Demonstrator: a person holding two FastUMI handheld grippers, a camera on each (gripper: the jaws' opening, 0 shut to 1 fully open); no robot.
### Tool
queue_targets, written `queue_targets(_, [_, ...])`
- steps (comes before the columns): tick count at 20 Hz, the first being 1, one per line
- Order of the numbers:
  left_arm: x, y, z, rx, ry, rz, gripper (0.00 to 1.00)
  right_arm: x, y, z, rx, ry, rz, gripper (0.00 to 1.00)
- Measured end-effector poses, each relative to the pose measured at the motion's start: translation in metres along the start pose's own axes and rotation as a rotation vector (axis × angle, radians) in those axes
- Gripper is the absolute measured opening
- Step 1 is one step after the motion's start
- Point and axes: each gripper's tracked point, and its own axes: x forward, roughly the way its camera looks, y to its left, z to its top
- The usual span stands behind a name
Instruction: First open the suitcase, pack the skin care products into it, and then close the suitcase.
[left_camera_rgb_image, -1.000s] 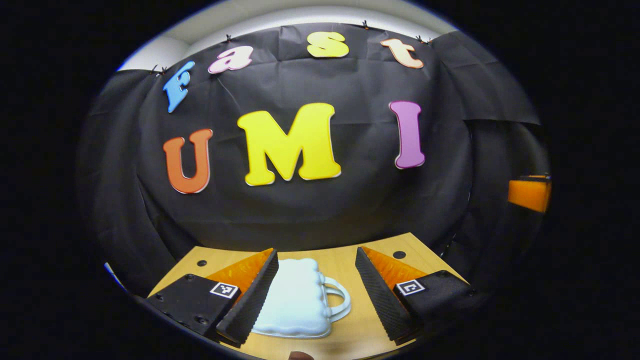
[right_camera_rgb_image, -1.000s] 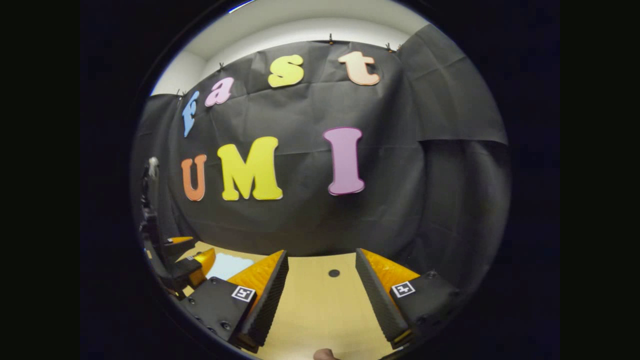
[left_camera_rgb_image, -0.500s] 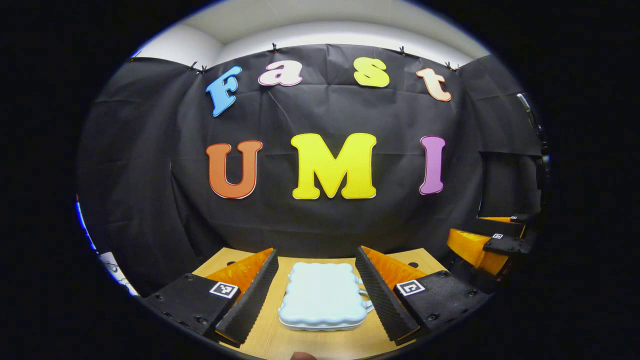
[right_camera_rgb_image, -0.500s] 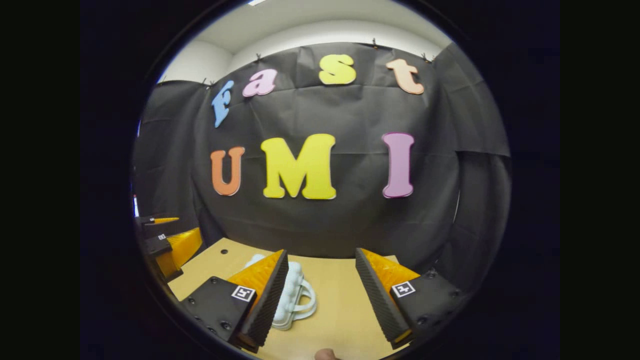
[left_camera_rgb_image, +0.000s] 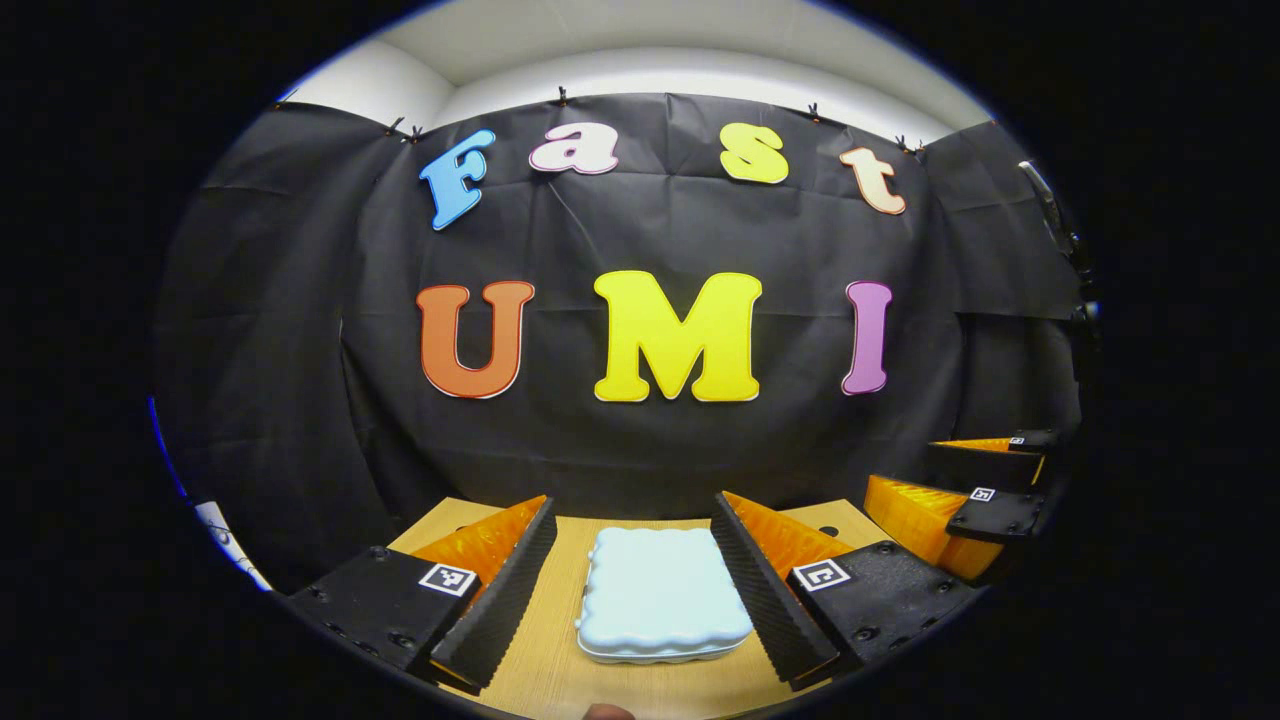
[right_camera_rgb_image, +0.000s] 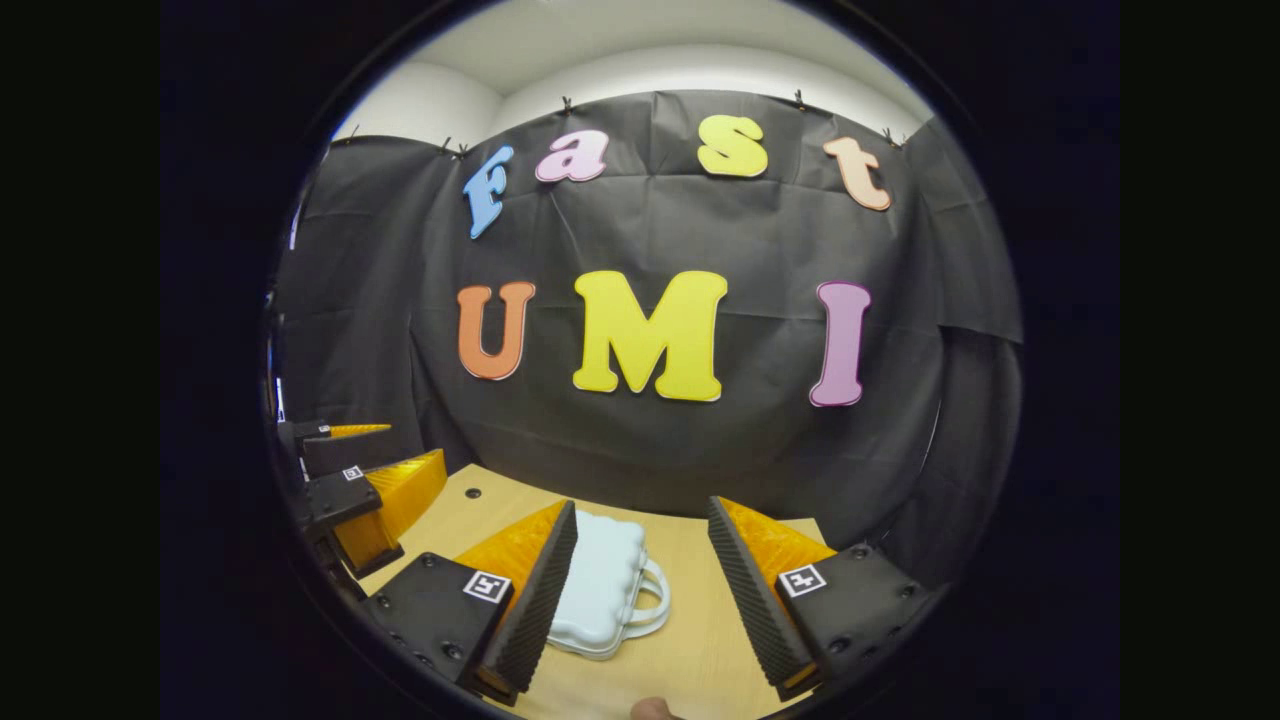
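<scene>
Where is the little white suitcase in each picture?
Left gripper view: the suitcase lies flat on the table, low in the middle, between the left tongs.
Right gripper view: the suitcase is low and left of middle, beside the right tongs, handle pointing right.
Shared landmark: the wooden table.

The small pale-blue scalloped plastic suitcase (left_camera_rgb_image: 662, 592) (right_camera_rgb_image: 598, 584) is lying flat and closed before me. Its looped handle (right_camera_rgb_image: 652, 600) is pointing right.

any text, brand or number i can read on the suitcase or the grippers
On the suitcase: none; its surface is plain.
On the left gripper: none; its square tags bear a block pattern, no words.
On the right gripper: none; block pattern only.
</scene>
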Motion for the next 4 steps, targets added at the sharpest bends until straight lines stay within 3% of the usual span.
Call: queue_targets(4, [0.0016, 0.0045, 0.0017, 0.001, -0.01, -0.008, 0.98, 0.0021, 0.0057, 0.003, -0.004, -0.003, -0.006, 0.79])
